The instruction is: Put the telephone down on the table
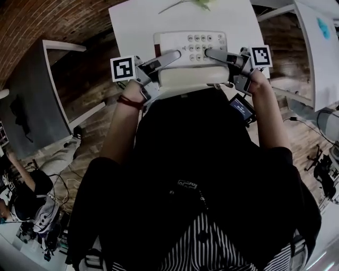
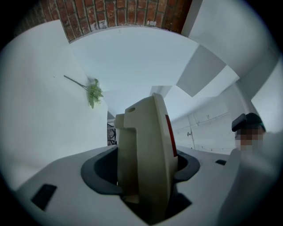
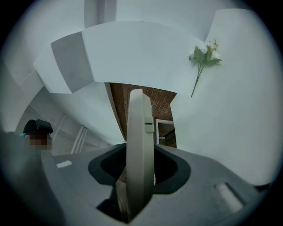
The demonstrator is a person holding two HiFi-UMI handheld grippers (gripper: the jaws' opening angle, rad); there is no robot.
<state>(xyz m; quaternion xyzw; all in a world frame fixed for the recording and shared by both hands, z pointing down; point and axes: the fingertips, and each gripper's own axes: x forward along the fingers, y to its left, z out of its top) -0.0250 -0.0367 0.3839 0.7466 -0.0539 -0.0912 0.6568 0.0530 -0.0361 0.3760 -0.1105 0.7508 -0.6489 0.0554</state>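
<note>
A cream telephone (image 1: 192,53) with a grey keypad is held between both grippers over the near edge of the white table (image 1: 137,21). My left gripper (image 1: 170,57) is shut on its left side, and in the left gripper view the telephone's edge (image 2: 148,154) stands upright between the grey fingers (image 2: 66,185). On the opposite side my right gripper (image 1: 214,55) is shut on it; the thin cream edge (image 3: 139,145) fills the gap there. Whether the telephone touches the tabletop cannot be told.
A green flower sprig (image 1: 197,3) lies at the table's far side, also seen as a sprig (image 2: 93,93) and sprig (image 3: 203,57). A grey table (image 1: 32,100) stands left, another white table (image 1: 323,53) right. A small screen device (image 1: 242,108) hangs near my right forearm. A person (image 1: 21,190) sits lower left.
</note>
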